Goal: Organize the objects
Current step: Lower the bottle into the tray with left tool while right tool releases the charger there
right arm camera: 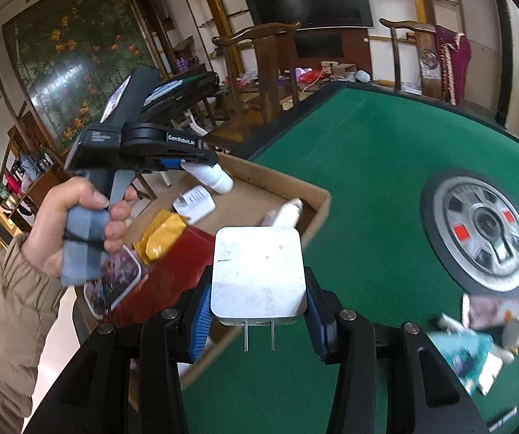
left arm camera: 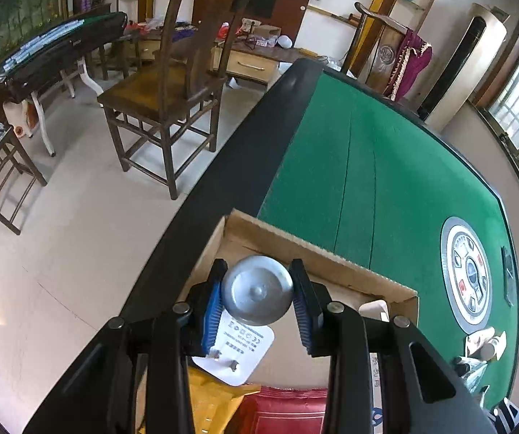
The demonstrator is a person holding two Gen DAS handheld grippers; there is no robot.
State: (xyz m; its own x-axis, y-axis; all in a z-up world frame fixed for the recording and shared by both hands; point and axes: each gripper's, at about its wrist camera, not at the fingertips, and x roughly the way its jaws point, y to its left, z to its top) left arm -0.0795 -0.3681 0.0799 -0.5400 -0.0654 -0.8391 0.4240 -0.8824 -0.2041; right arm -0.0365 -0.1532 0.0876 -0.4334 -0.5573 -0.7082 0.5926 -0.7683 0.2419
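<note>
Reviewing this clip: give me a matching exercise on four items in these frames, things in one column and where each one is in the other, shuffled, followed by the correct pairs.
Things
1. white bottle
2. white charger with two prongs
3. yellow packet
4. round dial panel

Places
A. set into the green table top
B. lying in the cardboard box
C. between the fingers of the right gripper
D. between the fingers of the left gripper, above the box

Pairs: 1-D, 2-C, 3-B, 4-A

2 chargers (right arm camera: 258, 275), 2 bottles (right arm camera: 213, 176)
</note>
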